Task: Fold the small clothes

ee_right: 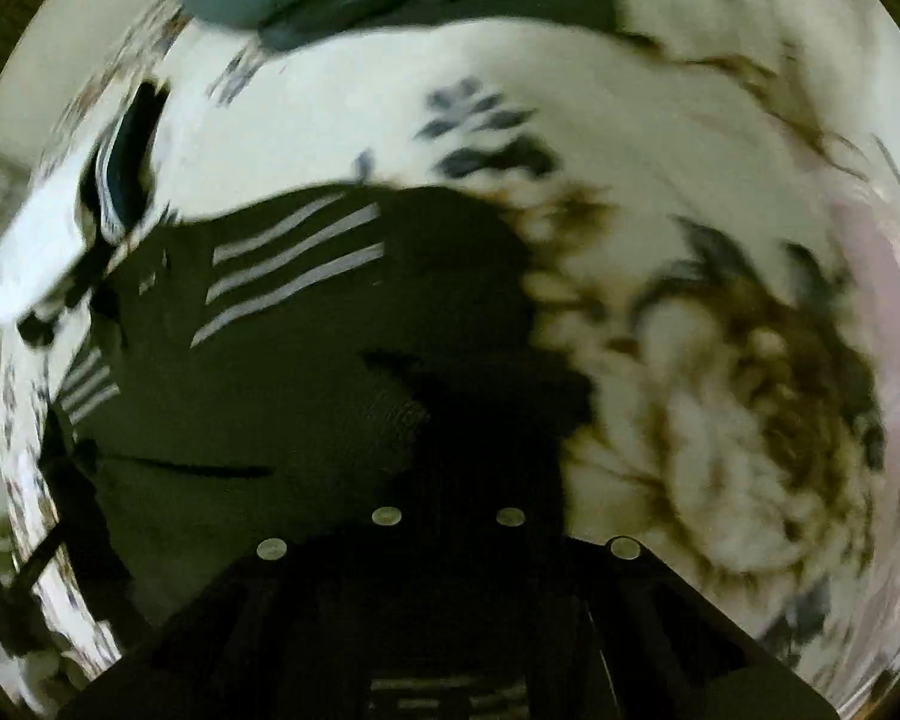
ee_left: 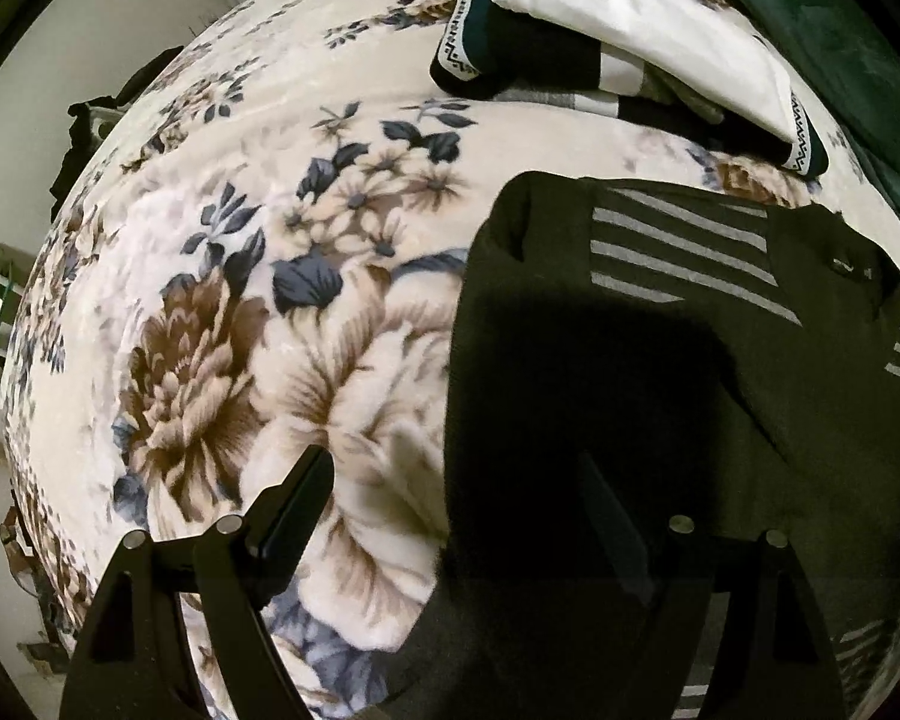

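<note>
A dark garment (ee_left: 660,360) with grey stripes (ee_left: 678,246) lies spread on a floral blanket (ee_left: 240,300). My left gripper (ee_left: 456,468) is open above the garment's left edge: one finger (ee_left: 294,504) is over the blanket, the other (ee_left: 618,534) over the dark cloth. In the blurred right wrist view the same garment (ee_right: 270,396) fills the lower left. My right gripper (ee_right: 450,414) is shut, its tips together at a raised fold of the cloth. That cloth looks sharp while the blanket (ee_right: 720,240) smears.
Behind the garment lies a pile of clothes: a white piece (ee_left: 630,6) over dark items with a patterned waistband (ee_left: 456,42). A dark green cloth (ee_left: 822,18) lies at the far right, and the blanket's edge drops off on the left.
</note>
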The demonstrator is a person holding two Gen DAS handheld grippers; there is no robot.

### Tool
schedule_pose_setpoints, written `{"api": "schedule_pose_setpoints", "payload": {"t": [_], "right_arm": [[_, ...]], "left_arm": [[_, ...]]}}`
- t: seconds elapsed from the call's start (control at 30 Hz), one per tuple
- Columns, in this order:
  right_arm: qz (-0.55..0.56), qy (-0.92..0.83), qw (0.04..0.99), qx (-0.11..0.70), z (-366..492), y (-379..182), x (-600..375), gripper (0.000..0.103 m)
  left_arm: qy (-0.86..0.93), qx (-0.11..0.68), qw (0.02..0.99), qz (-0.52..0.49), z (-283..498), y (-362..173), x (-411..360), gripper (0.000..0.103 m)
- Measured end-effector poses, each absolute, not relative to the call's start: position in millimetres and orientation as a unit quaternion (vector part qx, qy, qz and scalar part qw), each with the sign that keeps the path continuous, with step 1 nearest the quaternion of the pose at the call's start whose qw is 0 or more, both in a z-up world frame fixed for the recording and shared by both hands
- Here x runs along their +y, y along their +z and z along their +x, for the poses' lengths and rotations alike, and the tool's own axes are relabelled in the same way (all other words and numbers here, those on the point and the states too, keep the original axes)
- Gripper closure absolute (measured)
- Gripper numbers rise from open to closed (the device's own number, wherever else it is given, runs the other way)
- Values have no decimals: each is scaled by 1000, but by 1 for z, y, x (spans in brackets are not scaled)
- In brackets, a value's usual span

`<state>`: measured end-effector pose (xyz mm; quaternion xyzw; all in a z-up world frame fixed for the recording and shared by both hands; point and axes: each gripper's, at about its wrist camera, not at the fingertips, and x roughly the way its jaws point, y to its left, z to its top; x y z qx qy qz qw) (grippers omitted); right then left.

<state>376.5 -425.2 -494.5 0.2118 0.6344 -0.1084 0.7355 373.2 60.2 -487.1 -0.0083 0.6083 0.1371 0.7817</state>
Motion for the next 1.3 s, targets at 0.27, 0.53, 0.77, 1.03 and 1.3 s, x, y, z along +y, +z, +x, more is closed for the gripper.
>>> {"api": "schedule_pose_setpoints", "payload": {"t": [0.27,0.53,0.77,1.03,1.3], "right_arm": [[297,-195,656,666,318,-518,-484,87],[214,-102,750,618,358,-469,-436,61],[65,-53,722,687,420,-523,-372,61],[156,-105,736,650,413,-495,-417,62],[152,-117,706,682,375,-527,-426,83]], "left_arm": [[142,611,779,-18,369,-491,70,21],[128,606,785,16,383,-488,53,21],[104,622,775,48,433,-511,36,19],[110,617,779,18,448,-503,59,19],[125,632,765,-12,430,-522,74,19]]}}
